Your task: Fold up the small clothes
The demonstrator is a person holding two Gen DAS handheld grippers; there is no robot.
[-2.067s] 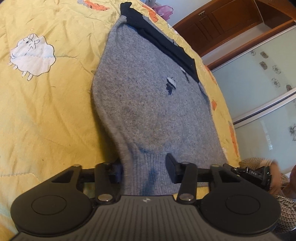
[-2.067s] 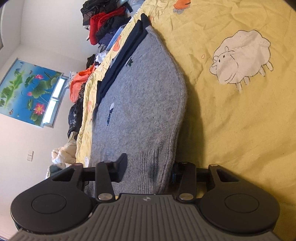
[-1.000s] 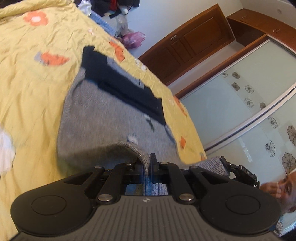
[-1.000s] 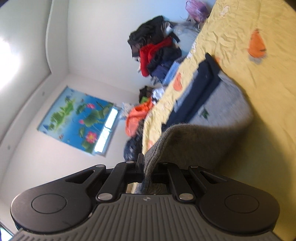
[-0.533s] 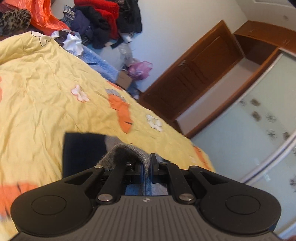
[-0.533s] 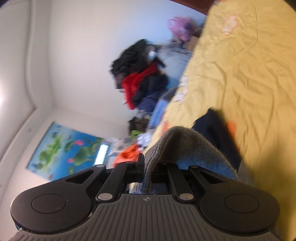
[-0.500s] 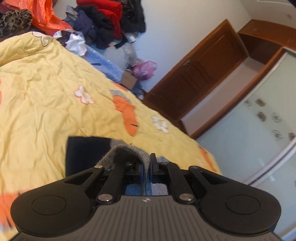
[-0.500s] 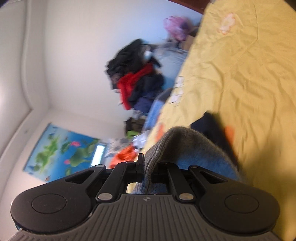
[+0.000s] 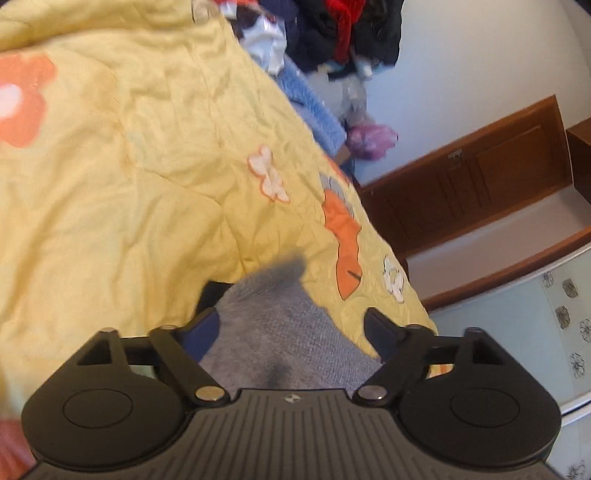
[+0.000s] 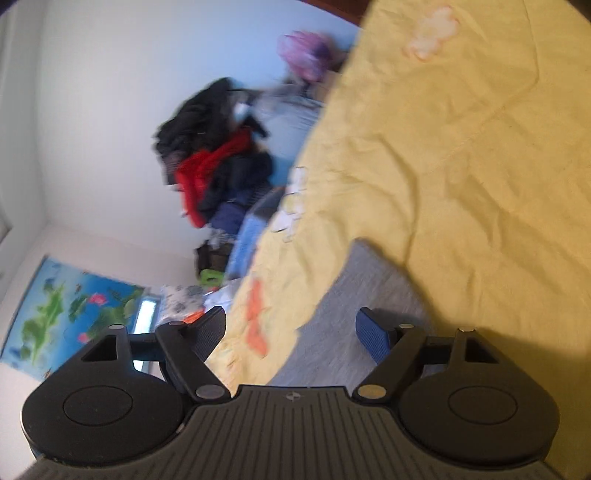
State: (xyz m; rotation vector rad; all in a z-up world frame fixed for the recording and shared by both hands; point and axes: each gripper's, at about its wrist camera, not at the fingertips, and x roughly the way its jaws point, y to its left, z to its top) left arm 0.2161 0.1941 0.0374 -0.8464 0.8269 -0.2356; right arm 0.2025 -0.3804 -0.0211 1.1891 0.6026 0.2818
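A grey knit sweater (image 9: 280, 332) lies on the yellow quilt (image 9: 110, 166), doubled over toward the far end of the bed. My left gripper (image 9: 291, 325) is open, its fingers spread on either side of the grey fabric just below. A dark navy edge (image 9: 208, 291) peeks out beside the left finger. In the right wrist view the sweater (image 10: 343, 325) shows as a blurred grey patch between the spread fingers of my open right gripper (image 10: 291, 328). Neither gripper holds the cloth.
A pile of dark and red clothes (image 9: 343, 33) sits past the far edge of the bed, also in the right wrist view (image 10: 218, 162). A pink bag (image 9: 371, 140), a wooden door (image 9: 480, 184) and glass wardrobe panels (image 9: 554, 314) stand to the right. A pond picture (image 10: 70, 314) hangs on the wall.
Both grippers carried the sweater's ribbed hem up and over toward the far end, then opened and let it go. The hem now lies down on the quilt.
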